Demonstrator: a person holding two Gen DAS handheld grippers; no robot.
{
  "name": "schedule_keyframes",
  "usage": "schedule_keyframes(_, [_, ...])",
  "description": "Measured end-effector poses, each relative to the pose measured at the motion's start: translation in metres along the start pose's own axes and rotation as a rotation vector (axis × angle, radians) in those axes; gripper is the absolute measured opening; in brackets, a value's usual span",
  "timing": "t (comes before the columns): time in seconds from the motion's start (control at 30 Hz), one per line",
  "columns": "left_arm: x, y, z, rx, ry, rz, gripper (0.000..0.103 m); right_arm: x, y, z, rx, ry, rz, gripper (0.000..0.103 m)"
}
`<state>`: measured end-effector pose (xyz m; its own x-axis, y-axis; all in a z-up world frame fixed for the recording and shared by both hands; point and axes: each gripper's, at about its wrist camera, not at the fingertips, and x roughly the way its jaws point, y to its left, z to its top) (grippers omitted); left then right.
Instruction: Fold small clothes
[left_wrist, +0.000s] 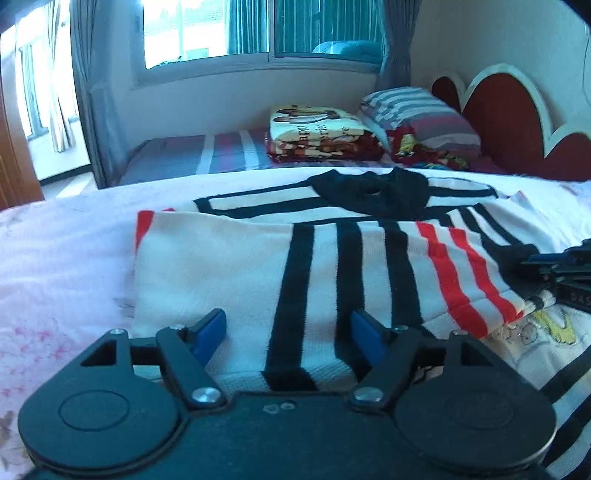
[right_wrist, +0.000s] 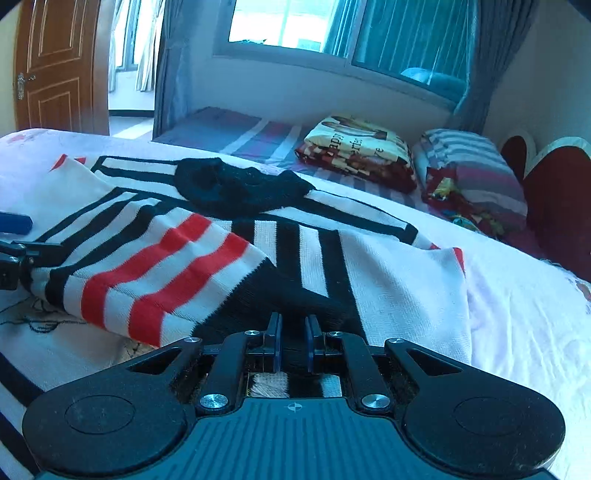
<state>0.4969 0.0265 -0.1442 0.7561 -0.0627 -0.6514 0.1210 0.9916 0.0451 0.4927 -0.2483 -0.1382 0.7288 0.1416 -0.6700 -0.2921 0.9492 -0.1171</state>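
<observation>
One sweater (left_wrist: 236, 280) on the bed (left_wrist: 62, 266), lying on the pale pink floral sheet. White knit, black stripes, two red stripes on the sleeve, black collar (left_wrist: 369, 192) at the far end by the neck. A red patch shows at the far corner on my left side. Both sleeves are folded in over the body; the red-striped sleeve (right_wrist: 155, 273) lies diagonally across the front. Some cartoon print on the chest peeks out under that sleeve.

My left gripper (left_wrist: 288, 332) is spread wide, blue pads (left_wrist: 210, 328) on either side of a black stripe at the hem, nothing pinched. It sits right over the near edge of the sweater.

My right gripper (right_wrist: 293, 341) is nearly pressed together, with black knit between the pads. It looks pinched on the sweater's fabric at the sleeve end. In the left view the right gripper (left_wrist: 565, 273) shows at the right edge, on the sleeve cuff.

Count:
- sweaters: 1
- grippers: 2
- folded blankets (right_wrist: 358, 155) at the far side: 1 stack
- striped pillows (right_wrist: 476, 177): 1
- red headboard (left_wrist: 517, 114): 1
- window (left_wrist: 258, 29): 1, with curtains (right_wrist: 495, 55)
- brown door (right_wrist: 59, 66): 1, seen from the right view only
</observation>
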Motion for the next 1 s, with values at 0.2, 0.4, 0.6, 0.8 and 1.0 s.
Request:
schedule_keyframes(0.2, [0.002, -0.007, 0.001, 0.001, 0.012, 0.046, 0.077, 0.001, -0.004, -0.005, -0.034, 0.0, 0.014, 0.01])
schedule_keyframes(0.4, [0.0, -0.017, 0.005, 0.03, 0.04, 0.121, 0.084, 0.0, -0.005, -0.005, -0.076, 0.008, 0.029, 0.01])
schedule_keyframes(0.6, [-0.024, -0.022, 0.005, 0.055, 0.03, 0.176, 0.083, -0.033, -0.027, -0.008, -0.028, -0.067, 0.053, 0.01])
schedule_keyframes(0.8, [-0.071, -0.021, -0.026, 0.052, 0.002, 0.165, 0.081, -0.067, -0.03, -0.031, -0.041, -0.03, 0.005, 0.01])
schedule_keyframes(1.0, [-0.157, -0.004, -0.091, -0.044, -0.001, 0.146, 0.081, -0.139, -0.038, -0.069, 0.033, -0.02, 0.013, 0.016])
